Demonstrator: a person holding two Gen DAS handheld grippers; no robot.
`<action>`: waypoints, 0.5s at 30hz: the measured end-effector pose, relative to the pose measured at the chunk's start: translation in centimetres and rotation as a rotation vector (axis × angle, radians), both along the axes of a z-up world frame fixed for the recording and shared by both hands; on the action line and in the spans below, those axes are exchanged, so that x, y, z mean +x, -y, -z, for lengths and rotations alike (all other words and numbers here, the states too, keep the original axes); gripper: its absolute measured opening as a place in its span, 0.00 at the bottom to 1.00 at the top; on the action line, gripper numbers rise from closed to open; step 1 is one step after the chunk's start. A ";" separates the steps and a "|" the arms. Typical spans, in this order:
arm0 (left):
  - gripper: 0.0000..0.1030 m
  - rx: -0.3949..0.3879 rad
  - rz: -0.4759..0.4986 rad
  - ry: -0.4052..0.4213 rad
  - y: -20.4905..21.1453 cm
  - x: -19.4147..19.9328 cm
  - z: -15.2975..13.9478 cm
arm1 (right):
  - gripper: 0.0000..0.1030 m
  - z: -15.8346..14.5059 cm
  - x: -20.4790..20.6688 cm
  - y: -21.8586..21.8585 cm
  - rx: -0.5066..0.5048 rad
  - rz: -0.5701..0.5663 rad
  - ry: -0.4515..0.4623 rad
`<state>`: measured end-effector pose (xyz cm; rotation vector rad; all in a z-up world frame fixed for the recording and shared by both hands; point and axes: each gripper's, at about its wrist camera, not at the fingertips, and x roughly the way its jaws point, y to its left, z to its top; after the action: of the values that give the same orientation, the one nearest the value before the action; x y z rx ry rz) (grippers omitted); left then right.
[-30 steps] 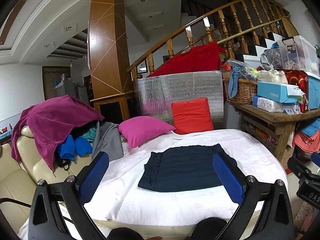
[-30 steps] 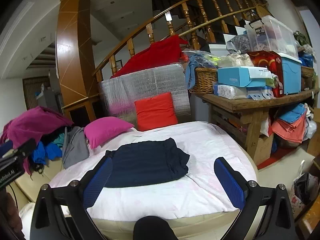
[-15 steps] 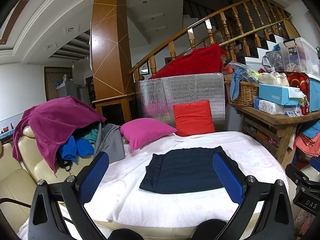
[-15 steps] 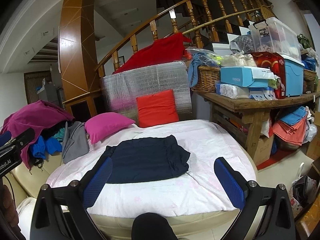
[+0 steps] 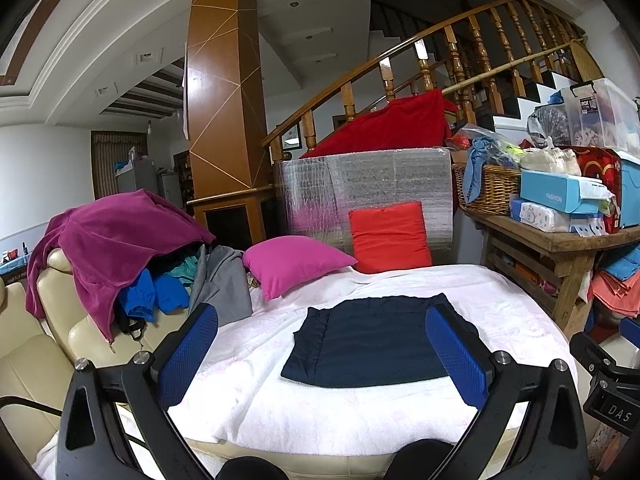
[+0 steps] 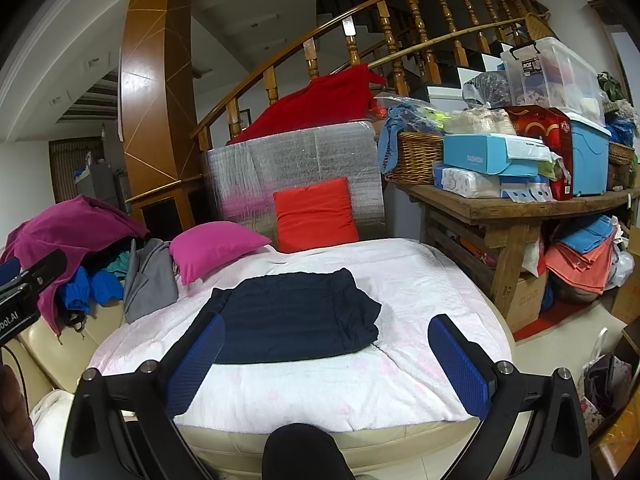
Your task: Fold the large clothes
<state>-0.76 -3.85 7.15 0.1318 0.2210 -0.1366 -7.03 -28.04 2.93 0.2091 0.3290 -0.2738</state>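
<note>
I have both tongs spread wide and empty: the left tongs (image 5: 320,356) and right tongs (image 6: 326,364) hang short of the bed's near edge. The navy garment (image 6: 294,318) lies flat in a compact rectangle mid-bed, at twelve o'clock of both tongs. I judge this piece as good as folded; next I would either lift it aside or fetch another from the clothes heap (image 5: 120,256) at ten o'clock, which means reaching well left. The bed (image 6: 420,292) carries a pale quilt, a pink pillow (image 5: 294,266) and red cushion (image 5: 390,236) behind; a cluttered wooden surface (image 6: 520,206) stands at two o'clock.
</note>
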 end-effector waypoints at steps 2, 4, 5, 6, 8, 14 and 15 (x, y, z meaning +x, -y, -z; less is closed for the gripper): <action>1.00 -0.003 -0.001 -0.001 -0.1 0.1 0.0 | 1.00 0.1 0.1 -0.1 -0.001 -0.003 -0.001; 1.00 -0.003 -0.002 -0.002 -0.1 0.1 0.1 | 1.00 0.1 0.2 -0.1 -0.005 -0.007 -0.003; 1.00 -0.004 -0.003 -0.002 -0.1 0.1 0.1 | 1.00 0.1 0.3 -0.1 -0.006 -0.009 -0.004; 1.00 -0.004 -0.002 -0.003 -0.2 0.2 0.1 | 1.00 0.1 0.4 0.0 -0.007 -0.011 -0.005; 1.00 -0.002 -0.004 -0.003 -0.2 0.1 0.1 | 1.00 0.2 0.4 -0.1 -0.007 -0.013 -0.006; 1.00 -0.004 -0.003 -0.003 -0.4 0.2 0.2 | 1.00 0.2 0.5 -0.2 -0.011 -0.017 -0.008; 1.00 -0.004 -0.004 -0.003 -0.3 0.2 0.2 | 1.00 0.2 0.4 -0.2 -0.011 -0.018 -0.008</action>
<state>-0.60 -3.54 6.95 0.1276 0.2237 -0.1332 -6.59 -27.84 2.74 0.1940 0.3368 -0.2590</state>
